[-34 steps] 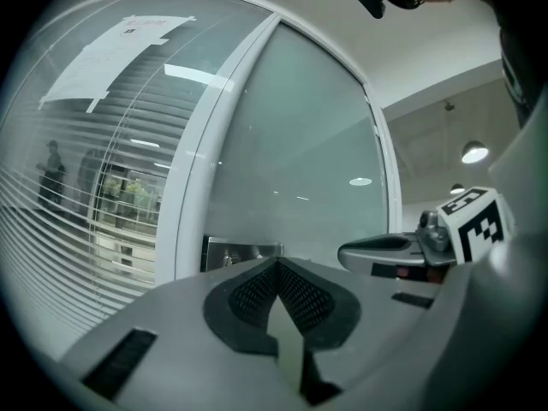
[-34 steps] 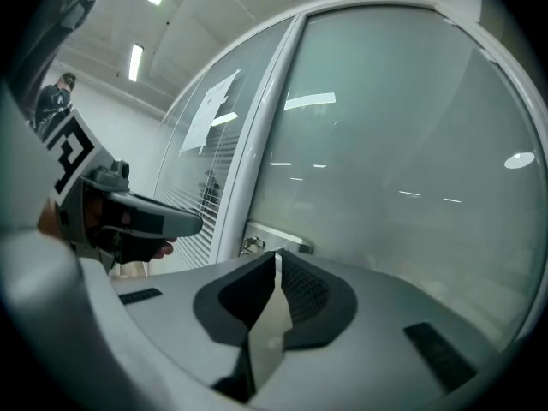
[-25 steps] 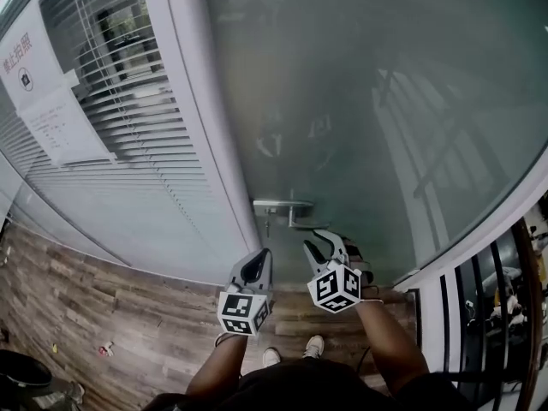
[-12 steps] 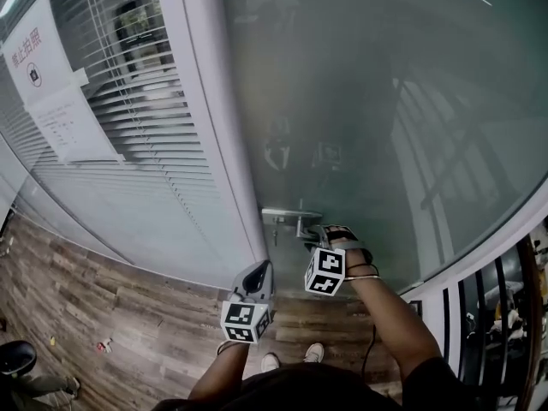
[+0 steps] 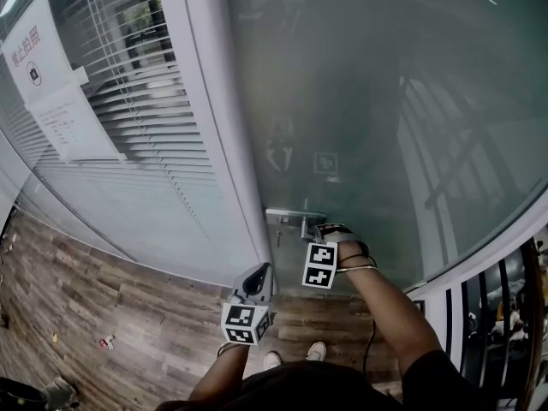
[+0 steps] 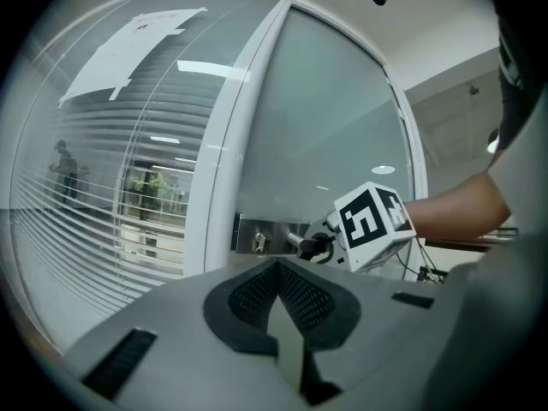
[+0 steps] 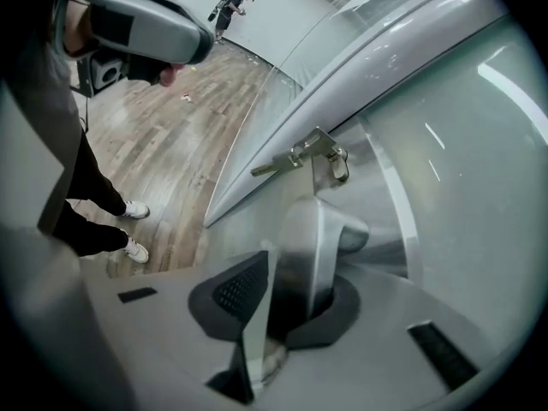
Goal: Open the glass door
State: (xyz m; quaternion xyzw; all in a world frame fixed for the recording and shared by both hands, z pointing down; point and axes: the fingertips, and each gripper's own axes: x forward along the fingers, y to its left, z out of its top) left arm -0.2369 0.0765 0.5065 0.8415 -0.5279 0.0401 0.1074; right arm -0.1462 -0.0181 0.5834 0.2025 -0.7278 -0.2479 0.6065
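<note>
The frosted glass door [image 5: 385,118] has a metal lever handle [image 5: 291,215] on a lock plate, with a key [image 7: 274,165] in the lock. My right gripper [image 5: 318,231] points steeply down onto the lever. In the right gripper view the handle [image 7: 312,238] fills the space between the closing jaws of the right gripper [image 7: 300,274], pads against it. My left gripper [image 5: 254,274] hangs lower left of the handle, away from the door, shut on nothing. The left gripper view shows the left gripper [image 6: 278,268] with pads together, and the right gripper's marker cube [image 6: 372,221] at the handle.
A white door frame post [image 5: 218,127] stands left of the door. Beyond it is a glass panel with blinds [image 5: 128,101] and paper notices [image 5: 51,84]. Wood floor [image 5: 128,315] lies below; a dark railing [image 5: 514,306] runs at the right.
My right gripper rose from beside the left one to the lever, rolled over, and its jaws came around the handle. The left gripper barely shifted.
</note>
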